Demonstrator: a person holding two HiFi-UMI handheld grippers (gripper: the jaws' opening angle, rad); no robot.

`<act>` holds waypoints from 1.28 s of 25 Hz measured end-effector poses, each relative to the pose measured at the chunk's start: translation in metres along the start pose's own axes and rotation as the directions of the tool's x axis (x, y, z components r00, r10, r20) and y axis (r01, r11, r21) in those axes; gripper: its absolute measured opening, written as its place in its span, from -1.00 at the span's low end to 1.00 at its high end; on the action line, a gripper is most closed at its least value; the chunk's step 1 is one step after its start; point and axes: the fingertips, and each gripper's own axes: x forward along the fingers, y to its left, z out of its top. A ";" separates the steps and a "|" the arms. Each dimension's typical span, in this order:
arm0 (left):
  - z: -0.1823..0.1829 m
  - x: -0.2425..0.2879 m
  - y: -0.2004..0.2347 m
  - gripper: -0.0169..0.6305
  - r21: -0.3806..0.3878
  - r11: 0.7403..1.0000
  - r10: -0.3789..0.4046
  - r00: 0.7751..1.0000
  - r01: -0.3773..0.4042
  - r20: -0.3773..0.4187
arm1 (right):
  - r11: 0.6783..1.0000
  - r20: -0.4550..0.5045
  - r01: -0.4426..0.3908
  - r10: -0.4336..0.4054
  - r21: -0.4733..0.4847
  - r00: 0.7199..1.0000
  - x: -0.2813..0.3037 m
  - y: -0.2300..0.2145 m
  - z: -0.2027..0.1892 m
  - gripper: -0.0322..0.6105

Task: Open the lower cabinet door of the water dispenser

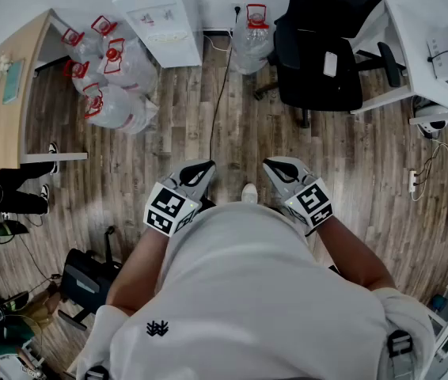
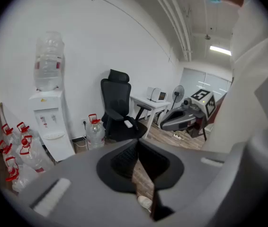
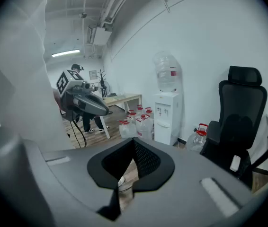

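1. Currently the dispenser [image 1: 161,14] stands against the far wall, well ahead of both grippers, with nothing touching it.
2. Its lower door [image 2: 62,148] looks shut and flush with the body; the seam is too small to make out.
3. Bottle [image 2: 49,63] sits on top of the dispenser.
4. Left gripper [image 1: 202,168]: jaws together and nothing between them, only floor [image 1: 168,133] showing past the tips. It is held at the person's [image 1: 248,291] waist, aimed roughly toward the dispenser and tilted down.
5. Right gripper [image 1: 275,165]: jaws together and empty. It is just beside the left gripper, set further off to the dispenser's right in the head view, with the same downward tilt.
6. Jugs [image 1: 109,77] with red handles are heaped on the floor, close against the dispenser's left side in the head view.
7. Lone jug [image 1: 252,34] stands just right of the dispenser, at the wall.
8. Chair [image 1: 323,46] is black and sits beyond the lone jug, further right of the dispenser.
9. Cable [image 1: 220,93] runs over the floor from the wall beside the dispenser toward the person.
10. Desk [image 1: 10,93] is wooden, left of the jugs and well apart from the dispenser.
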 end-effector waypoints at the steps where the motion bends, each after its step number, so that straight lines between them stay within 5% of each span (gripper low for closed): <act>1: 0.002 0.005 -0.009 -0.77 0.003 1.000 -0.005 1.000 0.005 0.004 | 1.000 0.001 -0.006 0.006 -0.009 1.000 -0.005 -0.003 -0.004 -0.90; 8: 0.002 0.017 -0.036 -0.77 -0.017 1.000 0.014 1.000 -0.014 -0.013 | 0.999 0.013 -0.025 0.026 -0.025 1.000 -0.019 -0.023 -0.020 -0.90; 14: 0.000 0.020 -0.007 -0.77 -0.049 0.998 0.025 0.999 -0.026 -0.025 | 0.999 0.015 -0.031 0.031 -0.014 0.999 0.011 -0.034 -0.012 -0.90; 25: 0.034 0.034 0.129 -0.77 -0.042 0.997 -0.064 0.998 0.065 0.028 | 1.000 -0.054 0.020 -0.019 0.019 0.998 0.131 -0.083 0.037 -0.89; 32: 0.023 0.028 0.225 -0.76 -0.044 0.995 -0.090 0.996 0.089 -0.008 | 0.998 -0.100 0.045 -0.040 0.045 0.994 0.239 -0.120 0.060 -0.75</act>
